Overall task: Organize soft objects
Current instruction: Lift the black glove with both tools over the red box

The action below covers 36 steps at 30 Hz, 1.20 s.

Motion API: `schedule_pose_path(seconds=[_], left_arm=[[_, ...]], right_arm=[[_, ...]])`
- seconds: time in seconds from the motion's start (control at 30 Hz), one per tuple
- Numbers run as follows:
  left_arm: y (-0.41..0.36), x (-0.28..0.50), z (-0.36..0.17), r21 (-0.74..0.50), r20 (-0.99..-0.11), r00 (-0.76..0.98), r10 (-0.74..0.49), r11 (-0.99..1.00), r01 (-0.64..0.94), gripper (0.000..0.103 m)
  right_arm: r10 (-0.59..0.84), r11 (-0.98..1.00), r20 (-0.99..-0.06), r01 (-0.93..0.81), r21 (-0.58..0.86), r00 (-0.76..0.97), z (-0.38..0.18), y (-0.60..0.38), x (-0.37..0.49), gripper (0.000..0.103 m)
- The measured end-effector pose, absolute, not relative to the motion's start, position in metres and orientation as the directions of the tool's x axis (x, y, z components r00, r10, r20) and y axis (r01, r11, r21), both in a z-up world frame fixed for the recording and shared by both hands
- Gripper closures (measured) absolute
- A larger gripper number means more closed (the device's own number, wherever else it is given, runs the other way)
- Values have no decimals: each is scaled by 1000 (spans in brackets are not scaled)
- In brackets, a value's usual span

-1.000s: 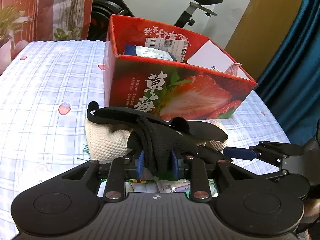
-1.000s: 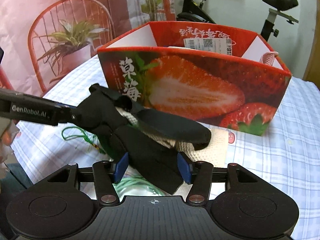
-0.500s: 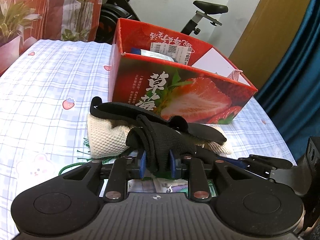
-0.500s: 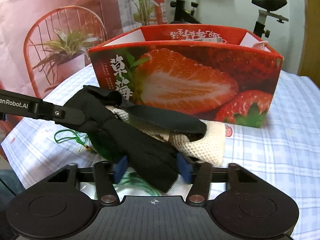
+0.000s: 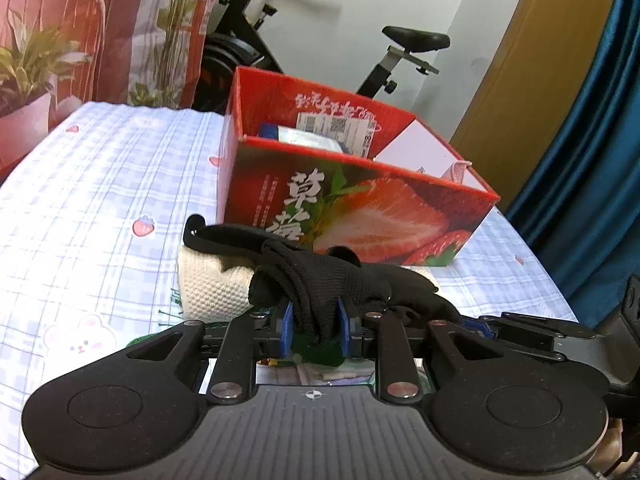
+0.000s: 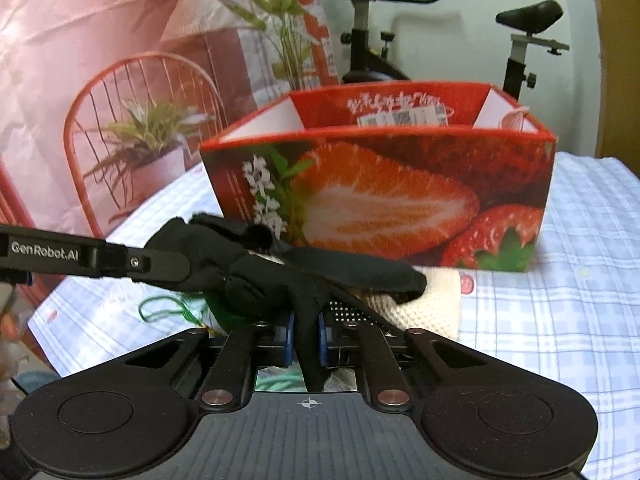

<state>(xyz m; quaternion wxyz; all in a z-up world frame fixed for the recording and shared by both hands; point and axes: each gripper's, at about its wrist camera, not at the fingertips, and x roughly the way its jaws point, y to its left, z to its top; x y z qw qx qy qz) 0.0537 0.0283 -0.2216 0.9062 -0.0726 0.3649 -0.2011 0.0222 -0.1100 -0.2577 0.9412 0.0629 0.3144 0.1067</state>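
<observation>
A black fabric piece with straps (image 5: 332, 284) lies over a cream knitted cloth (image 5: 208, 284) in front of the red strawberry box (image 5: 360, 216). My left gripper (image 5: 314, 326) is shut on one bunched end of the black fabric. My right gripper (image 6: 306, 338) is shut on the other end of the black fabric (image 6: 280, 276). The left gripper's arm reaches in from the left in the right wrist view (image 6: 100, 258). The cream cloth (image 6: 432, 304) and the box (image 6: 380, 196) show there too.
The box holds a labelled packet (image 5: 332, 128) and a pink item (image 5: 456, 170) at its right corner. Green cord (image 6: 168, 308) lies on the checked tablecloth (image 5: 100, 200). An exercise bike, a red chair (image 6: 132, 92) and plants stand behind the table.
My right gripper has closed from open onto the black fabric. Both grippers have risen a little with it, and the box now looks farther off.
</observation>
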Motion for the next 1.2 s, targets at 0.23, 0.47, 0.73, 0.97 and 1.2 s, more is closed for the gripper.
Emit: schedule_pose_path(seconds=[0.23, 0.47, 0.73, 0.97, 1.2], left_arm=[[29, 45, -211, -270, -602, 678, -421, 907, 324, 79], [29, 41, -201, -263, -573, 699, -428, 904, 338, 79], [27, 40, -184, -250, -526, 730, -436, 900, 357, 79], [24, 45, -169, -241, -487, 755, -439, 899, 367, 79], [21, 54, -161, -241, -470, 763, -443, 897, 371, 79]], right_arm=[[233, 970, -537, -158, 182, 811, -239, -109, 15, 93], [219, 974, -510, -153, 169, 832, -226, -108, 9, 93], [211, 976, -474, -154, 156, 855, -208, -110, 10, 93], [207, 977, -441, -163, 137, 873, -190, -111, 15, 93], [198, 980, -420, -165, 114, 886, -175, -115, 27, 93]])
